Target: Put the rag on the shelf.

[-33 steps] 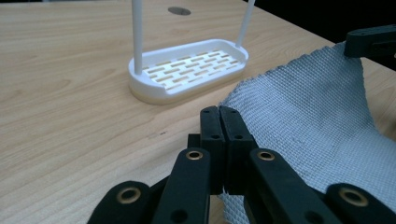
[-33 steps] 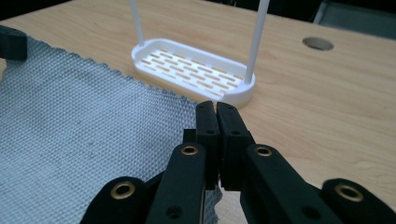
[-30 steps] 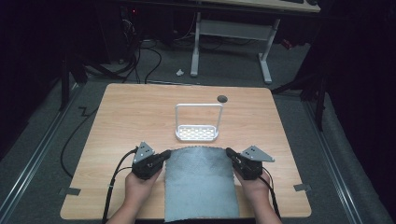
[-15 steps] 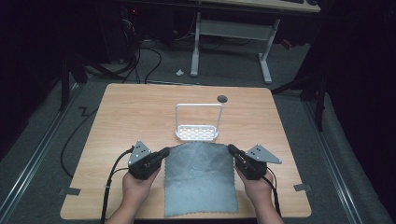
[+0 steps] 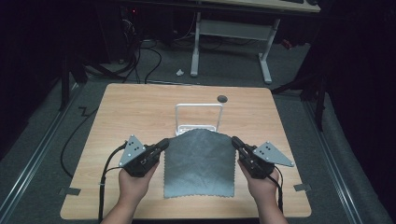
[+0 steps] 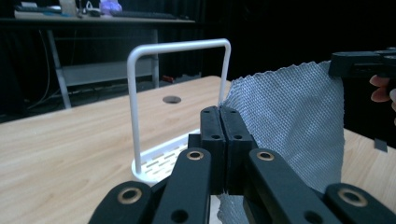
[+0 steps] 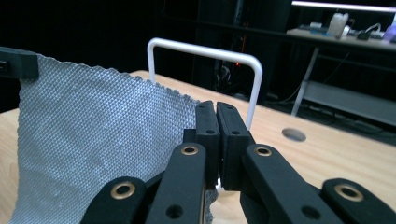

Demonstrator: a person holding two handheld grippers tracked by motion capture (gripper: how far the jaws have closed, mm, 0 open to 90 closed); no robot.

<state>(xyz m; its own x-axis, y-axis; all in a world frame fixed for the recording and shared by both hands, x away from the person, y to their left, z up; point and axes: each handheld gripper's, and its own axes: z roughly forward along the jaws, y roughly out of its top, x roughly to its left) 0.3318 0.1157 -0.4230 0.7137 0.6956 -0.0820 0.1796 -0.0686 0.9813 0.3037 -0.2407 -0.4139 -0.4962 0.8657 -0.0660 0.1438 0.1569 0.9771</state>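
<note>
A grey woven cloth [image 5: 200,161] hangs between my two grippers, with its near edge resting on the wooden table [image 5: 116,116]. My left gripper [image 5: 163,143] is shut on the cloth's far left corner, and my right gripper [image 5: 235,141] is shut on its far right corner. The raised far edge reaches the base of a white wire rack [image 5: 198,106] that stands upright just behind it. In the left gripper view the closed jaws [image 6: 219,112] pinch the cloth [image 6: 299,116] in front of the rack [image 6: 177,46]. The right gripper view shows the same grip [image 7: 215,108] on the cloth [image 7: 93,126], with the rack [image 7: 205,51] close behind.
A round cable hole [image 5: 222,98] sits in the table behind the rack. Beyond the table's far edge stands a white-legged desk [image 5: 229,28], and cables [image 5: 140,60] lie on the floor. Bare tabletop lies to the left and right of the grippers.
Both grippers have moved away from the person toward the rack and risen a little, carrying the cloth's far edge up to the rack's base.
</note>
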